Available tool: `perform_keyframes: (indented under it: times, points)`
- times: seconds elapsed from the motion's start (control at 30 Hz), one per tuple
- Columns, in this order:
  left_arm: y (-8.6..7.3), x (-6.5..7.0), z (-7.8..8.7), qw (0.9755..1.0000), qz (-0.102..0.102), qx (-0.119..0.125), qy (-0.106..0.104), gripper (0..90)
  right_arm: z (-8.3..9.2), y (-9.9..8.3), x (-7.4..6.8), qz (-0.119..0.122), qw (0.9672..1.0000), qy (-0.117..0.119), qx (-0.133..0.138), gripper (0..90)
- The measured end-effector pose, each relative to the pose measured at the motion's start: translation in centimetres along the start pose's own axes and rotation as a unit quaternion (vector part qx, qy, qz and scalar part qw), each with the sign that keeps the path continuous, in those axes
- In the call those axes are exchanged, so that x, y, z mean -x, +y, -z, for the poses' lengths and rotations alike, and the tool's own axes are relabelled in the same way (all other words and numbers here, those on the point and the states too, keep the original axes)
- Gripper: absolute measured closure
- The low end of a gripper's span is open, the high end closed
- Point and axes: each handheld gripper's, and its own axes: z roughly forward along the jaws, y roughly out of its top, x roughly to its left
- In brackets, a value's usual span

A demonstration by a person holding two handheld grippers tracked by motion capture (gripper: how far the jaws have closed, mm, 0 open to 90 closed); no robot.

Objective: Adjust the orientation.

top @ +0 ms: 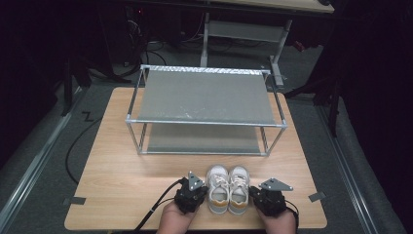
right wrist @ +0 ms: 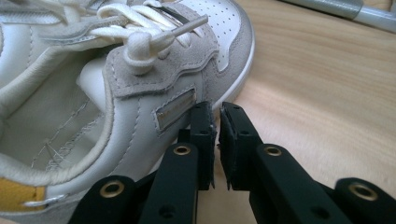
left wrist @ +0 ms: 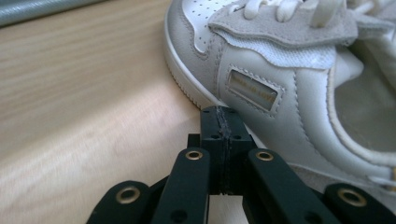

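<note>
A pair of white and grey sneakers with yellow heels stands side by side near the table's front edge, toes pointing away: the left shoe and the right shoe. My left gripper rests at the left shoe's outer side. In the left gripper view its jaws are pressed together, tips against the shoe's side, with nothing between them. My right gripper sits at the right shoe's outer side. Its jaws stand with a thin slit between them, empty, beside that shoe.
A two-tier metal shoe rack with grey shelves stands across the far half of the wooden table. Bare wood lies left and right of the shoes. Cables trail from the grippers off the front edge; tape marks sit at both front corners.
</note>
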Motion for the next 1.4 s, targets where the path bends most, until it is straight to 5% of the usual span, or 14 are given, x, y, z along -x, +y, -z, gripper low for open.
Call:
perform_keyframes:
  times: [0.27,0.4,0.5,0.67,0.73,0.77,0.8,0.83,0.9,0.97,1.03,1.13,1.23,1.4]
  points:
    - [1.5,-0.2,-2.0,0.9997,0.024,0.009,0.001,89.5,-1.4,1.2,2.8,-0.023,0.9996,-0.011,0.013,74.8]
    - [1.2,-0.5,-1.4,0.9999,0.011,0.005,-0.009,80.0,-0.3,1.0,4.3,-0.026,0.9987,-0.036,0.023,68.6]
    - [1.0,-1.0,-0.3,0.9999,-0.009,0.008,0.004,74.9,0.0,0.7,4.9,-0.035,0.9984,-0.04,0.018,66.7]
    - [0.5,-4.4,3.5,0.999,-0.019,0.011,0.038,69.8,0.1,-0.2,6.3,-0.05,0.9972,-0.055,-0.008,62.1]
    - [-0.3,-6.3,5.1,0.9978,0.038,0.033,0.043,66.0,0.4,-0.4,6.6,-0.054,0.9964,-0.063,-0.014,61.9]
    - [-0.3,-6.3,5.1,0.9978,0.038,0.033,0.043,64.3,0.4,-0.4,6.6,-0.054,0.9964,-0.063,-0.014,61.9]
    - [-1.1,-8.8,6.7,0.9981,0.017,0.017,0.056,63.4,0.4,-0.4,6.6,-0.053,0.9961,-0.067,-0.02,61.9]
    - [-1.1,-8.8,6.7,0.9981,0.017,0.017,0.056,63.1,0.4,-0.4,6.6,-0.053,0.9961,-0.067,-0.02,61.9]
    - [-2.1,-11.0,8.1,0.9976,0.012,0.012,0.067,60.7,0.5,-0.3,6.5,-0.052,0.9959,-0.07,-0.026,62.0]
    - [-2.6,-13.9,9.1,0.9964,0.062,-0.006,0.058,54.9,0.7,-0.2,6.2,-0.051,0.9951,-0.075,-0.039,62.4]
    - [-2.5,-14.7,9.4,0.995,0.077,-0.001,0.063,52.2,0.7,-0.1,6.2,-0.052,0.9948,-0.075,-0.045,62.8]
    - [-2.6,-15.8,9.6,0.9928,0.083,0.01,0.085,48.4,0.5,0.3,5.9,-0.064,0.991,-0.084,-0.083,63.7]
    - [-2.6,-15.9,9.5,0.993,0.087,0.012,0.08,48.3,0.5,0.6,5.6,-0.054,0.989,-0.093,-0.102,63.7]
    - [-2.3,-15.6,9.2,0.9947,0.074,0.017,0.07,47.9,0.5,2.3,5.5,-0.076,0.9754,-0.101,-0.181,60.5]
